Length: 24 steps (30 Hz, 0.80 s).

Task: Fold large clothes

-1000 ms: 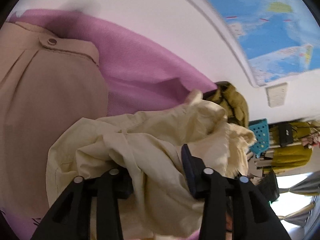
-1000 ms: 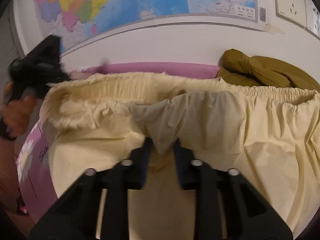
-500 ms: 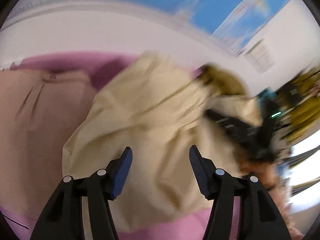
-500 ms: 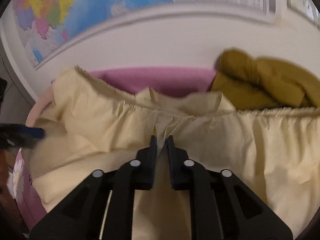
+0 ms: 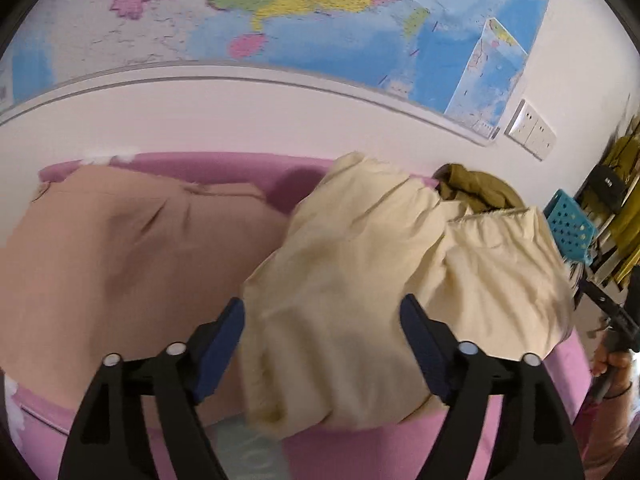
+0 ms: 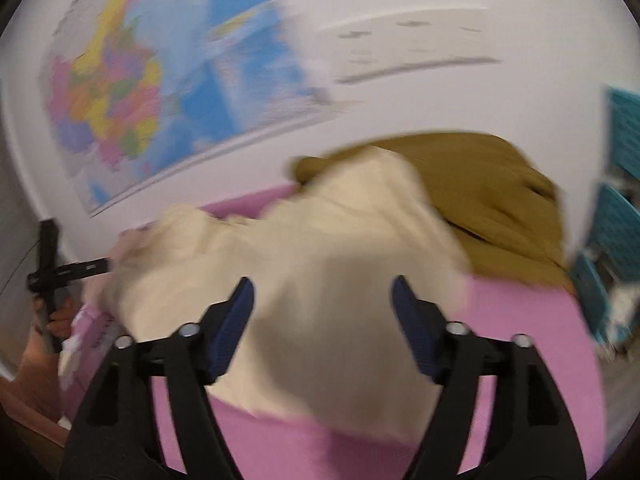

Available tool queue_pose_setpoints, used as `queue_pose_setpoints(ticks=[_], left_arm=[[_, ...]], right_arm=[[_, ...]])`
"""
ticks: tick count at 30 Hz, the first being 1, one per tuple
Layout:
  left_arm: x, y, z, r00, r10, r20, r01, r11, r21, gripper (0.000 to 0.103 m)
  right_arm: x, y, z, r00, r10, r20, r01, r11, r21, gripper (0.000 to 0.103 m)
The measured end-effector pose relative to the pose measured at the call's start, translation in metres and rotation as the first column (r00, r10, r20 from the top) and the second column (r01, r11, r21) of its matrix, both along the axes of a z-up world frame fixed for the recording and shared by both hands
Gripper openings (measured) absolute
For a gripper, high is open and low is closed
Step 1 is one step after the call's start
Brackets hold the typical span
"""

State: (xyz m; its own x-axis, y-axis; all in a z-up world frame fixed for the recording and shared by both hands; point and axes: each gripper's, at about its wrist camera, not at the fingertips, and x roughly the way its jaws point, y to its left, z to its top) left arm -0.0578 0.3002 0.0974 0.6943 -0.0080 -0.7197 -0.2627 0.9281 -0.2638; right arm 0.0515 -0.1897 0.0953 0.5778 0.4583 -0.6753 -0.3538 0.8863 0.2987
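A cream garment lies in a rumpled folded bundle on the pink cover. A tan garment lies flat to its left, and an olive garment is bunched behind it by the wall. My left gripper hangs above the near edge of the cream cloth. Its jaws are opening, and the pads touch nothing. In the blurred right wrist view, my right gripper hovers over the same cream garment. Its jaws are opening too, clear of the cloth. The olive garment lies behind on the right.
A world map covers the wall above the bed, with a white socket plate at its right. A teal perforated basket and shelves with yellow clothes stand at the right. Each hand with its gripper shows at the other view's edge.
Both grippers have let go of the cream garment and drawn back from it. The cloth has dropped into a bundle on the pink cover.
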Motion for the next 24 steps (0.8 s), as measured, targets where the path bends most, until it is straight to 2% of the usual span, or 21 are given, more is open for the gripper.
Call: queue_pose_setpoints(ticks=[3,7,8,9,10,11,12,14,18,20,22,23,24], left_arm=[[-0.003,-0.001,-0.020,0.998,-0.030,-0.051,0.029,0.999,-0.015,0.081],[0.006,-0.014,-0.042,0.995,-0.065,-0.079,0.065,0.998,-0.004,0.080],[0.006,-0.014,-0.045,0.995,-0.067,-0.072,0.066,0.998,-0.011,0.068],[0.008,-0.015,-0.047,0.995,-0.070,-0.065,0.069,0.997,-0.027,0.051],[0.009,-0.014,-0.047,0.996,-0.065,-0.065,0.061,0.997,-0.053,0.045],[0.008,-0.012,-0.046,0.996,-0.057,-0.066,0.052,0.996,-0.079,0.029],[0.005,-0.011,-0.044,0.996,-0.057,-0.063,0.051,0.993,-0.103,0.021],[-0.002,-0.010,-0.035,0.998,-0.059,-0.038,0.052,0.984,-0.168,0.016],[-0.030,-0.010,-0.019,0.997,-0.080,0.015,0.080,0.943,-0.322,0.012],[-0.042,-0.014,-0.021,0.996,-0.084,0.020,0.086,0.924,-0.373,0.012],[-0.054,-0.020,-0.041,0.996,-0.084,0.000,0.076,0.898,-0.434,0.012],[-0.057,-0.021,-0.051,0.996,-0.087,-0.021,0.069,0.892,-0.448,0.012],[-0.056,-0.021,-0.070,0.995,-0.085,-0.060,0.045,0.874,-0.484,0.013]], right_arm=[[-0.012,-0.029,-0.029,0.995,-0.049,-0.089,0.051,0.998,0.027,0.078],[-0.013,-0.033,-0.065,0.987,-0.042,-0.153,0.048,0.998,0.034,0.075],[-0.010,-0.034,-0.070,0.986,-0.036,-0.160,0.047,0.997,0.064,0.065],[-0.007,-0.040,-0.070,0.986,-0.037,-0.165,0.055,0.993,0.106,0.032],[-0.003,-0.044,-0.066,0.986,-0.043,-0.161,0.067,0.987,0.143,0.018],[-0.001,-0.054,-0.061,0.985,-0.037,-0.166,0.073,0.974,0.214,0.011],[-0.002,-0.060,-0.054,0.987,-0.038,-0.155,0.074,0.968,0.239,0.008],[-0.008,-0.070,-0.029,0.993,-0.023,-0.116,0.055,0.958,0.281,0.006],[-0.030,-0.097,0.025,0.998,-0.062,-0.006,0.060,0.931,0.360,0.005],[-0.042,-0.116,0.038,0.992,-0.119,0.037,0.102,0.946,0.309,0.005],[-0.041,-0.132,0.023,0.991,-0.132,-0.034,0.136,0.936,0.324,0.005],[-0.040,-0.139,0.008,0.985,-0.149,-0.087,0.168,0.940,0.297,0.006],[-0.037,-0.140,-0.012,0.973,-0.174,-0.150,0.203,0.957,0.208,0.006]])
